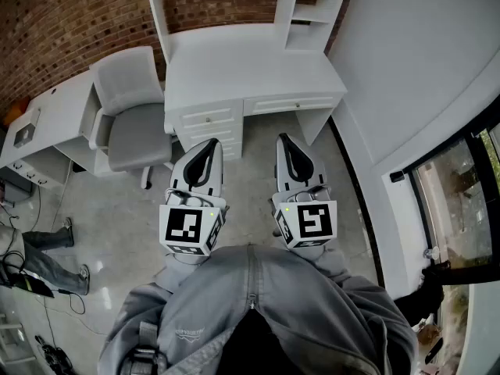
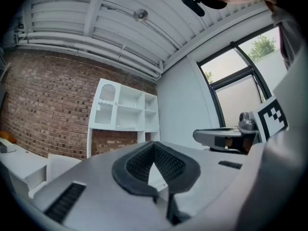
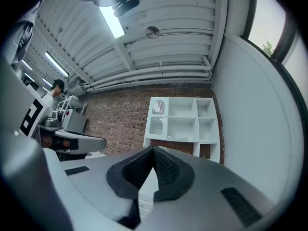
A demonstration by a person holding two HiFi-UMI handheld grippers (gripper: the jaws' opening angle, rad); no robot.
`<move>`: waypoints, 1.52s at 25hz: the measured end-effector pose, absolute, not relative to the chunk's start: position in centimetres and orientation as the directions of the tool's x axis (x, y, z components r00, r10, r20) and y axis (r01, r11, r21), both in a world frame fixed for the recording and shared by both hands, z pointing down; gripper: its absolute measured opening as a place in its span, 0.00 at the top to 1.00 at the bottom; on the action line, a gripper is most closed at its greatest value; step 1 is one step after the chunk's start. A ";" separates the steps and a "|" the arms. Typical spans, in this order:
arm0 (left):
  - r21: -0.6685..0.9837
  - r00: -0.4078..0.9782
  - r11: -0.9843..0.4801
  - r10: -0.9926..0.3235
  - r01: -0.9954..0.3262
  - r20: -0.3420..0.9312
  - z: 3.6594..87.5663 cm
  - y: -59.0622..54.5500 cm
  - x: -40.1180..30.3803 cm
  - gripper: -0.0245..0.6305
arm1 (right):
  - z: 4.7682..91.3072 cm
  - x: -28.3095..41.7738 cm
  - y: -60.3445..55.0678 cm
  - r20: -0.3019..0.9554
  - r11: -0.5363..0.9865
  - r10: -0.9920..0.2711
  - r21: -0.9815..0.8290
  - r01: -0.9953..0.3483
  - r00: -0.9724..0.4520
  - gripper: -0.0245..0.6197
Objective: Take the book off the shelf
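I see no book that I can make out for certain. The white shelf unit [image 1: 308, 10] stands on the white desk [image 1: 250, 65] against the brick wall, some way ahead of me. In the right gripper view the shelf unit [image 3: 183, 119] shows mostly bare compartments, with a thin flat thing [image 3: 175, 138] on its lowest board; whether that is the book I cannot tell. My left gripper [image 1: 209, 143] and right gripper [image 1: 283, 137] are held side by side over the floor, short of the desk. Both are shut with nothing between the jaws, as seen on the left gripper [image 2: 154, 143] and right gripper [image 3: 154, 149].
A grey office chair [image 1: 133, 123] stands left of the desk, with another white desk [image 1: 55, 108] beyond it. The desk has drawers [image 1: 207, 119] facing me. A white wall and a window [image 1: 461, 178] run along the right. A person's legs [image 1: 47, 248] and cables lie at far left.
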State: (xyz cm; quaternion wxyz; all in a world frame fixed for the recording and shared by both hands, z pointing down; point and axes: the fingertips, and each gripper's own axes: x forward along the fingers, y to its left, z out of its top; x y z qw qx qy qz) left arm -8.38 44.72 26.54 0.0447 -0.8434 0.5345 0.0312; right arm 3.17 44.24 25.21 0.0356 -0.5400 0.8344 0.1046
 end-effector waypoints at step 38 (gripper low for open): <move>-0.006 0.454 -0.456 -0.885 -0.890 -0.105 28.7 30.3 -7.0 0.95 | 27.3 3.5 29.2 -0.161 0.465 -0.870 0.048 -0.884 -0.466 0.92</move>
